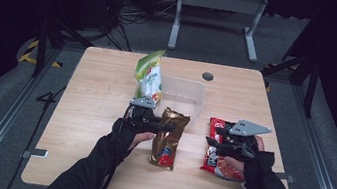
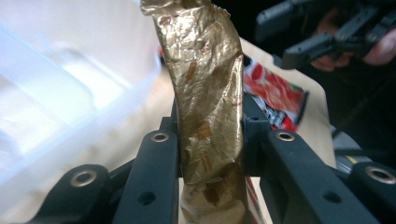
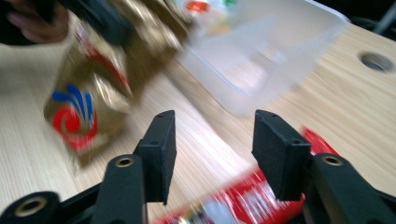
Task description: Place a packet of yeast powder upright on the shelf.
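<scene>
Currently my left gripper (image 1: 161,125) is clamped on the gold snack bag (image 1: 169,137): in the left gripper view both pads press the crinkled foil of that bag (image 2: 208,107) from either side. From the high view, the bag sits near the middle of the wooden table (image 1: 93,113), its upper end just in front of the clear plastic bin (image 1: 184,97); whether its lower end touches the tabletop I cannot tell. I see nothing inside the bin, though its translucent walls blur the view. A green-and-white pouch (image 1: 150,76) stands upright just beside the bin's left wall. My right gripper (image 3: 212,149) has its jaws apart with nothing between the pads; it hovers over the red snack bag (image 1: 216,147), which lies flat on the table. Motion blur in the right gripper view makes that bag's print unreadable, and its lower edge is cut off.
</scene>
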`<control>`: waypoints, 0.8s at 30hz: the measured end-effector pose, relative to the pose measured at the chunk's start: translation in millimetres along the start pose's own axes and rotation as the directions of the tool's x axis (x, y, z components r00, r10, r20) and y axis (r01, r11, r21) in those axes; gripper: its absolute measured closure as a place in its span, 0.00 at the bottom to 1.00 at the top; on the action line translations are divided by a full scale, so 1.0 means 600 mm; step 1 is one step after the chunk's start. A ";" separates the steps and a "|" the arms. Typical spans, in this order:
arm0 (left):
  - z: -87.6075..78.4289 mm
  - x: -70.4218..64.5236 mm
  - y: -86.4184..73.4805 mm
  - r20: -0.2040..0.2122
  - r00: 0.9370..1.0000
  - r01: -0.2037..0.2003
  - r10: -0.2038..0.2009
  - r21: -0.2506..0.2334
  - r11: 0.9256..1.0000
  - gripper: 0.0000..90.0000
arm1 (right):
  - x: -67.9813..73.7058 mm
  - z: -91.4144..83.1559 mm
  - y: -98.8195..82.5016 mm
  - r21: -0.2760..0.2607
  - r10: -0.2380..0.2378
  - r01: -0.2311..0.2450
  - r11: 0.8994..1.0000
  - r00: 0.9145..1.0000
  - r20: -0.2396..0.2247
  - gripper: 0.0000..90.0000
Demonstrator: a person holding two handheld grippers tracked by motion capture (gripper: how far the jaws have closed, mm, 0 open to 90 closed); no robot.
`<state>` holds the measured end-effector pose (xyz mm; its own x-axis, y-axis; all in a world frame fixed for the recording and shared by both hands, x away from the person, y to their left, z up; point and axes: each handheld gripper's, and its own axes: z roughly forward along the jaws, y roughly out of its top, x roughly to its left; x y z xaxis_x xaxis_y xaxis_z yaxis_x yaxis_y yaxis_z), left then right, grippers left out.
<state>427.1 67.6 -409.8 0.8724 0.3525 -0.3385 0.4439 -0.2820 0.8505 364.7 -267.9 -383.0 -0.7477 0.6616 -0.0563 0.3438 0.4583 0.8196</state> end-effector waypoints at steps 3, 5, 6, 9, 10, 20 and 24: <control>-0.012 -0.007 0.009 -0.043 0.999 -0.023 0.022 -0.033 0.999 0.83 | -0.014 -0.018 -0.023 0.017 0.018 -0.018 1.000 0.999 0.033 0.54; -0.020 -0.012 0.015 -0.064 0.998 -0.032 0.027 -0.067 0.997 0.83 | -0.024 -0.027 -0.041 0.021 0.053 -0.053 0.998 0.998 0.038 0.53; -0.025 -0.014 0.021 -0.066 0.997 -0.040 0.035 -0.082 0.996 0.83 | -0.027 -0.029 -0.045 0.026 0.056 -0.058 0.998 0.997 0.046 0.53; -0.038 -0.021 0.033 -0.101 0.994 -0.051 0.038 -0.125 0.991 0.83 | -0.035 -0.032 -0.054 0.036 0.069 -0.072 0.997 0.995 0.067 0.51; -0.043 -0.023 0.037 -0.126 0.991 -0.060 0.043 -0.136 0.989 0.83 | -0.036 -0.032 -0.055 0.035 0.071 -0.074 0.997 0.995 0.071 0.51; -0.079 -0.037 0.083 -0.258 0.966 -0.113 0.032 -0.305 0.946 0.84 | -0.037 -0.037 -0.059 0.041 0.067 -0.070 0.997 0.994 0.085 0.50; -0.082 -0.039 0.104 -0.334 0.942 -0.158 0.044 -0.322 0.933 0.84 | -0.042 -0.036 -0.063 0.039 0.080 -0.084 0.996 0.993 0.092 0.49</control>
<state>424.3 85.8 -329.1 0.7729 0.6174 -0.1467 0.2107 -0.0317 0.9770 358.5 -314.8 -400.0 -0.6625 0.7478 -0.0426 0.4275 0.4242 0.7983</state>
